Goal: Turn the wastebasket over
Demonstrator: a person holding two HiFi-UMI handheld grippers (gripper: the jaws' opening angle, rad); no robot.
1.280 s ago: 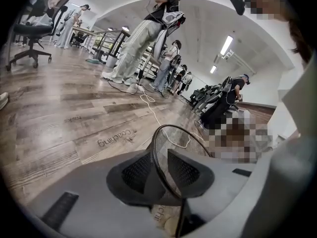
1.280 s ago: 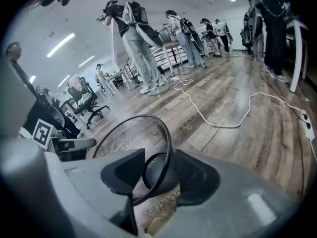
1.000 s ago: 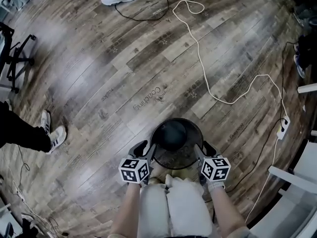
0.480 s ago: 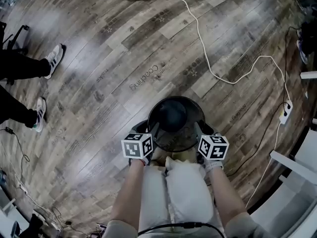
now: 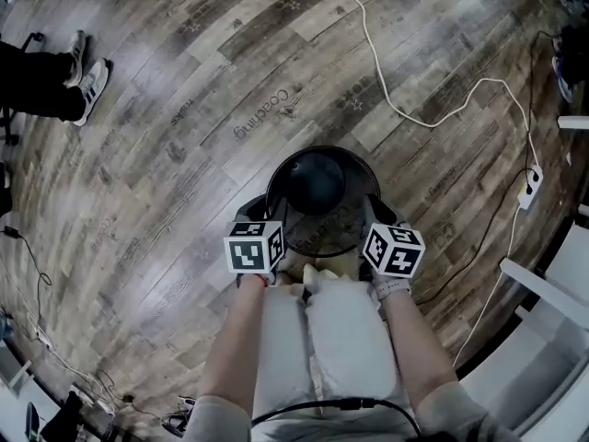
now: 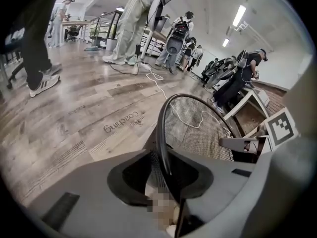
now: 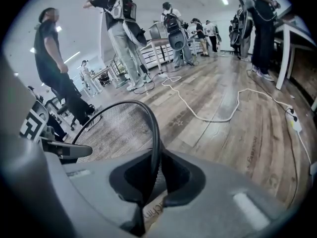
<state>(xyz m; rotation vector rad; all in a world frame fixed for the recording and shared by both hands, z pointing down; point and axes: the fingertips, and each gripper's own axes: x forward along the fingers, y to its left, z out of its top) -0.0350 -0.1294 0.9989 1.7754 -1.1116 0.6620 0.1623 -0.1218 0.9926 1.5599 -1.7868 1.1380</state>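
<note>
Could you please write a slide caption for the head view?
Left tool and right tool, jaws just now closing over the rim, flank the upright mesh wastebasket.

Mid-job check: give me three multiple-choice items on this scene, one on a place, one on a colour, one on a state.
1. The wastebasket stands on: A a table; B the wooden floor; C a chair.
2. Its colour is: A white; B black; C red.
3. Between the right gripper's jaws is: A nothing; B a bottle; C the basket's rim.

Key: B, planks lie all round it; B, mesh and rim are dark; C, the jaws, which have just been closing, pinch the rim in the right gripper view.
</note>
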